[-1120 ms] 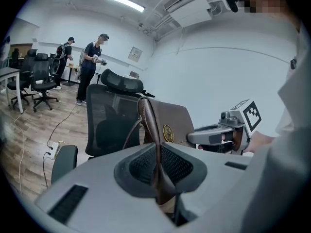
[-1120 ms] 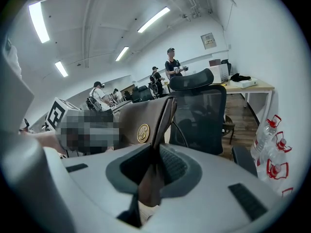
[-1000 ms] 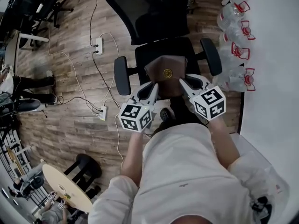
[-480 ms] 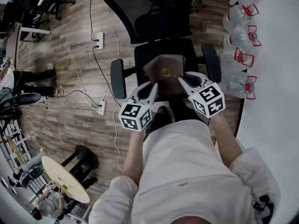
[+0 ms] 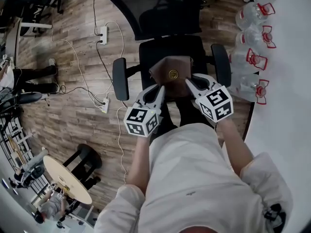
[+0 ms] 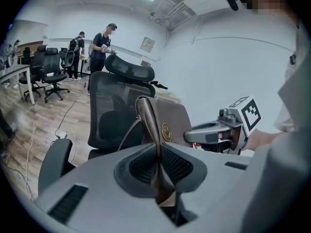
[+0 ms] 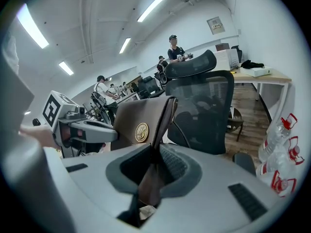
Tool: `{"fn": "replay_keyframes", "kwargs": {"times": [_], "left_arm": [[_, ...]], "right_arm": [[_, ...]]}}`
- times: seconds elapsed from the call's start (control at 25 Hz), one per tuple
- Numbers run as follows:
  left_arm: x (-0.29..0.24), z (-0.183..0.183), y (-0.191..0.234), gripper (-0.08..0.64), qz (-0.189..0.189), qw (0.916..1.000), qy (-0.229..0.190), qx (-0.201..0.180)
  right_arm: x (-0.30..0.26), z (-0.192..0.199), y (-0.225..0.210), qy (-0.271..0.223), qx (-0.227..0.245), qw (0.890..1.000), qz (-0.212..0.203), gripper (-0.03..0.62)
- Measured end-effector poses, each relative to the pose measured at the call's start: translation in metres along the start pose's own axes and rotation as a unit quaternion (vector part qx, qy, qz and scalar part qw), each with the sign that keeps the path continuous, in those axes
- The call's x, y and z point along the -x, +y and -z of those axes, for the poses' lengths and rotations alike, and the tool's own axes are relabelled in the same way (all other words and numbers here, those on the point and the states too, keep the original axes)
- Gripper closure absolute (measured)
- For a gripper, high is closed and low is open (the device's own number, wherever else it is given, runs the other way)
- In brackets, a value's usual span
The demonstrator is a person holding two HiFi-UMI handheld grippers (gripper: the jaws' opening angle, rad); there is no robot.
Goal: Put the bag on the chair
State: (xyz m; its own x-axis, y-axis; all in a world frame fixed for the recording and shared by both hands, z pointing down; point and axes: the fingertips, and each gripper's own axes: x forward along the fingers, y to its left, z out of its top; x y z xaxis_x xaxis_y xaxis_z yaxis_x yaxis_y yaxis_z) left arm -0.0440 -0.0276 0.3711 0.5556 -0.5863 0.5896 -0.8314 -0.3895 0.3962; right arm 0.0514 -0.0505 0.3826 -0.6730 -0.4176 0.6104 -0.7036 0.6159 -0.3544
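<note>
A brown leather bag (image 5: 171, 75) with a round gold emblem hangs between my two grippers, just above the seat of a black office chair (image 5: 167, 47). My left gripper (image 5: 160, 90) is shut on the bag's left edge (image 6: 151, 130). My right gripper (image 5: 188, 85) is shut on its right edge (image 7: 161, 125). From each gripper view the bag stands upright in front of the chair's mesh backrest (image 6: 112, 110), and the opposite gripper shows beyond it. Whether the bag's bottom touches the seat is hidden.
The chair's armrests (image 5: 120, 77) flank the bag on both sides. A white table (image 5: 286, 57) with several clear bottles (image 5: 250, 38) stands at the right. Cables and a power strip (image 5: 102, 33) lie on the wooden floor at the left. People stand far back in the room.
Both grippers have sunk a little with the bag and moved towards the chair's seat. The grip on the bag is unchanged.
</note>
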Motion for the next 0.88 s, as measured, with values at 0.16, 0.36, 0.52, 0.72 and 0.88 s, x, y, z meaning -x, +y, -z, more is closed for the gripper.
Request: {"fn": "replay_keyframes", "kwargs": {"times": [0.16, 0.36, 0.52, 0.72, 0.88], "left_arm": [[-0.007, 0.006, 0.007, 0.529, 0.001, 1.0, 0.006, 0.006], [-0.015, 0.011, 0.016, 0.529, 0.003, 0.9999, 0.012, 0.003], [-0.023, 0.016, 0.026, 0.529, 0.006, 0.9999, 0.016, 0.003], [-0.035, 0.026, 0.041, 0.529, 0.005, 0.9997, 0.023, 0.006], [-0.043, 0.036, 0.054, 0.529, 0.008, 0.9994, 0.033, 0.012]], "right_arm": [[-0.007, 0.005, -0.003, 0.006, -0.001, 1.0, 0.004, 0.534], [-0.017, 0.011, -0.007, 0.016, -0.005, 1.0, 0.01, 0.534], [-0.029, 0.015, -0.012, 0.02, 0.0, 1.0, 0.019, 0.532], [-0.048, 0.024, -0.017, 0.033, 0.013, 0.999, 0.02, 0.532], [-0.063, 0.032, -0.021, 0.046, 0.041, 0.998, 0.022, 0.531]]}}
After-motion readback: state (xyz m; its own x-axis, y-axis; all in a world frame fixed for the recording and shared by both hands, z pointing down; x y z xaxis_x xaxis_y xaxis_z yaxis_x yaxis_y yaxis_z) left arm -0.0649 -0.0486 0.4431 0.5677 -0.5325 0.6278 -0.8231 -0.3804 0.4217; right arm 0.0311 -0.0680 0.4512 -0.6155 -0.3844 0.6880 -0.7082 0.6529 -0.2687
